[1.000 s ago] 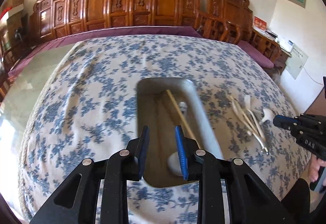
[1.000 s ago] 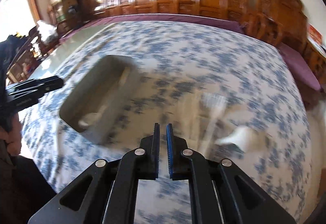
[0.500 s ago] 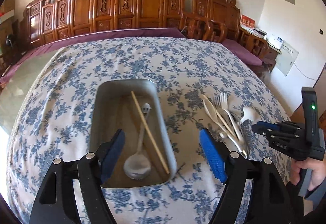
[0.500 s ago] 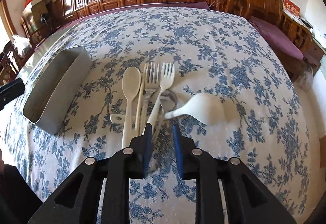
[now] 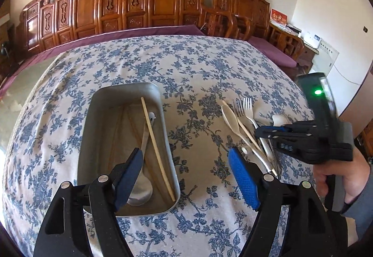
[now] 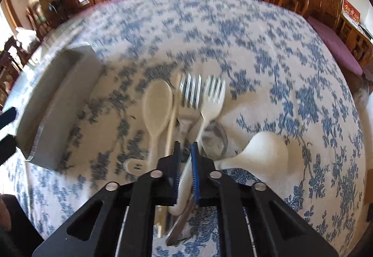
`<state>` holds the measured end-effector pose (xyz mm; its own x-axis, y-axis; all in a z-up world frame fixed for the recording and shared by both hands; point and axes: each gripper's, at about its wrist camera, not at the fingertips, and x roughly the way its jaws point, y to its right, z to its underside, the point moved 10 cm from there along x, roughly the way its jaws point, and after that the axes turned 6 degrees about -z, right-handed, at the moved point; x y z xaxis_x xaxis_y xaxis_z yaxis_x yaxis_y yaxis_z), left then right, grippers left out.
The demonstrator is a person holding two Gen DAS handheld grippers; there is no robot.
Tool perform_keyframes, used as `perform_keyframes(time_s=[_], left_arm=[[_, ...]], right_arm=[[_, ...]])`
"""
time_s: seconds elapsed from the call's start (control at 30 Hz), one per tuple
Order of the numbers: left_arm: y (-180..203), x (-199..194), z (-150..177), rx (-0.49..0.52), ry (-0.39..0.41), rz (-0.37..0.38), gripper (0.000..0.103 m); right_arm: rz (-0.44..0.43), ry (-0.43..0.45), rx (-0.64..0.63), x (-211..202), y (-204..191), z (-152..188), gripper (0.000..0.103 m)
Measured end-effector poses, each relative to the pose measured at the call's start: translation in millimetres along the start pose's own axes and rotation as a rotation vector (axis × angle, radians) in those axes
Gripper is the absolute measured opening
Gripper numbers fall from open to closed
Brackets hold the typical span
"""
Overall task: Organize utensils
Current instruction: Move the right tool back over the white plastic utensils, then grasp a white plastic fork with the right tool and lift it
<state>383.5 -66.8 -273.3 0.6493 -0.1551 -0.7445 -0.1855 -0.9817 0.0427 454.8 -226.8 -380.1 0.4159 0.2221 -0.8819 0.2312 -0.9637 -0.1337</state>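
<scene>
A grey metal tray [image 5: 164,131] on the flowered cloth holds a metal spoon [image 5: 141,191] and a chopstick [image 5: 156,147]. My left gripper [image 5: 185,154] hangs open over the tray's near right corner with nothing between its pads. To the right lies a pile: a cream spoon [image 6: 157,103], a metal fork [image 6: 190,93], a white fork [image 6: 213,96] and a white soup spoon [image 6: 265,152]. My right gripper [image 6: 185,147] is down on the pile, its jaws closing onto the white fork's handle, which the blue pads pinch. In the left wrist view, the right gripper [image 5: 256,132] tips into the pile.
A second chopstick [image 6: 172,121] and a metal spoon bowl [image 6: 215,138] lie in the pile, overlapping the forks. Carved wooden chairs [image 5: 163,0] line the far side of the table. A hand [image 5: 338,177] holds the right gripper at the table's right edge.
My left gripper opened wide and drifted off the tray's middle toward its right side. My right gripper dropped onto the pile, widened briefly, then closed on the white fork's handle.
</scene>
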Motion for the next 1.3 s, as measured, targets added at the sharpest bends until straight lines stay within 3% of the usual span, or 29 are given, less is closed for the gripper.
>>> perform_keyframes(time_s=[0.5,0.73,1.3], left_arm=[[12.4,3.8,2.9,0.031,-0.007,0.0,0.072],[14.8,4.5,4.0,0.043,-0.008,-0.002,0.072],[10.8,1.1,1.7,0.034,-0.002,0.001,0.072]], right_arm=[[0.06,-0.051,0.017,13.2,10.0,-15.3,0.01],[0.034,-0.062,-0.022,11.4,-5.3,-8.3,0.013],[0.078,-0.074,-0.002,22.5,0.2,-18.7,0.013]])
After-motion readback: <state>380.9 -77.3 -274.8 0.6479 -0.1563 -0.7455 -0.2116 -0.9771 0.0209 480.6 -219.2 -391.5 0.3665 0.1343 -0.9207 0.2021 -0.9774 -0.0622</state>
